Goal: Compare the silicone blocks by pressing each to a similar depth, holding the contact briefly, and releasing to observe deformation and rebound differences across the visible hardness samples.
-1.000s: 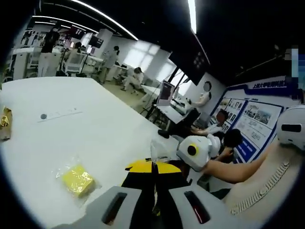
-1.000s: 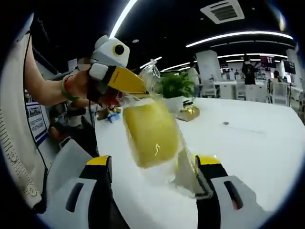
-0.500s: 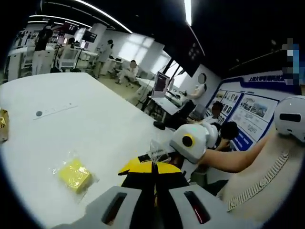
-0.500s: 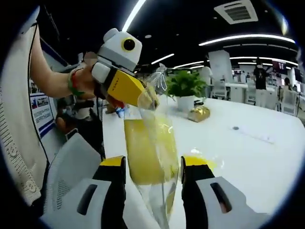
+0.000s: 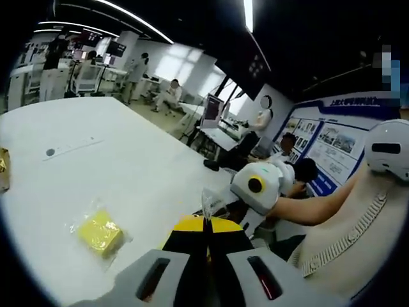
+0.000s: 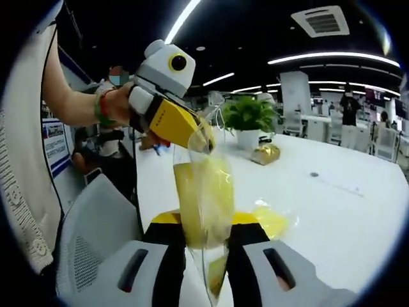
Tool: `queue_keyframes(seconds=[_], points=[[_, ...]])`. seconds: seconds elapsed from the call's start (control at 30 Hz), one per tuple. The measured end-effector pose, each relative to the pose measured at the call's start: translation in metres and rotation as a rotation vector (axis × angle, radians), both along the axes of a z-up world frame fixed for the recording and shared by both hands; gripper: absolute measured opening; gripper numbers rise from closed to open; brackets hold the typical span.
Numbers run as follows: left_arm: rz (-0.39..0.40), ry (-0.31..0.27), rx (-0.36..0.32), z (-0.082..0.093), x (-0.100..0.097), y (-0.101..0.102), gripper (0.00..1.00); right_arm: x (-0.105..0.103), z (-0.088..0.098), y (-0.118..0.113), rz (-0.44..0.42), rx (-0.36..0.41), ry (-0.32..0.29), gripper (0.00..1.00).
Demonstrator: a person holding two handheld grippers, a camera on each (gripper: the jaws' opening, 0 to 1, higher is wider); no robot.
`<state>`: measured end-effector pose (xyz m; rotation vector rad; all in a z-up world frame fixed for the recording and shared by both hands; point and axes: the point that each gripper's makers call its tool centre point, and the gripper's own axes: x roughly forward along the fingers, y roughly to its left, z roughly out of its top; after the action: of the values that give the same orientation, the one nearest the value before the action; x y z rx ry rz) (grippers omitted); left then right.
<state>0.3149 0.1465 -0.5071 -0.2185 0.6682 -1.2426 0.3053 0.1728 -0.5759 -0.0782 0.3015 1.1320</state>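
We are looking across a broad white tabletop [image 5: 128,166] in an open office under a dark ceiling, where long white strip lights [image 6: 319,56] are glowing beside a square air vent [image 6: 321,21]. Bright windows [image 5: 182,67] are shining at the far end, and blue-framed wall posters [image 5: 329,150] are hanging near seated people. A leafy green plant in a white pot [image 6: 248,121] is standing on the table.

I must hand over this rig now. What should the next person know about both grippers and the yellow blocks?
Left gripper: shut on the top edge of the clear plastic bag, holding it in the air.
Right gripper: shut on the yellow silicone block inside that bag, squeezing it.
Second bagged yellow block: lying on the white table, untouched.
Done: the press on the first block.
Left: release, watch the rebound, then test the second block.
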Motion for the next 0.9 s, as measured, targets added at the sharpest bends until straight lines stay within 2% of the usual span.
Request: queue_keyframes(seconds=[0.1,0.33,0.9], points=[[-0.012,-0.009,-0.002,0.0000,-0.0025,0.0000,0.00,-0.0030,0.0001,0.0006,0.003,-0.010,-0.018,0.14],[-0.022,-0.012,0.010,-0.0033,-0.0058,0.0015,0.00,-0.0083,-0.0033,0.0023,0.011,-0.033,-0.004,0.10],[-0.034,-0.016,0.034,-0.0087,-0.0089,0.0023,0.00,-0.0094,-0.0095,0.0010,0.008,-0.059,0.002,0.09]])
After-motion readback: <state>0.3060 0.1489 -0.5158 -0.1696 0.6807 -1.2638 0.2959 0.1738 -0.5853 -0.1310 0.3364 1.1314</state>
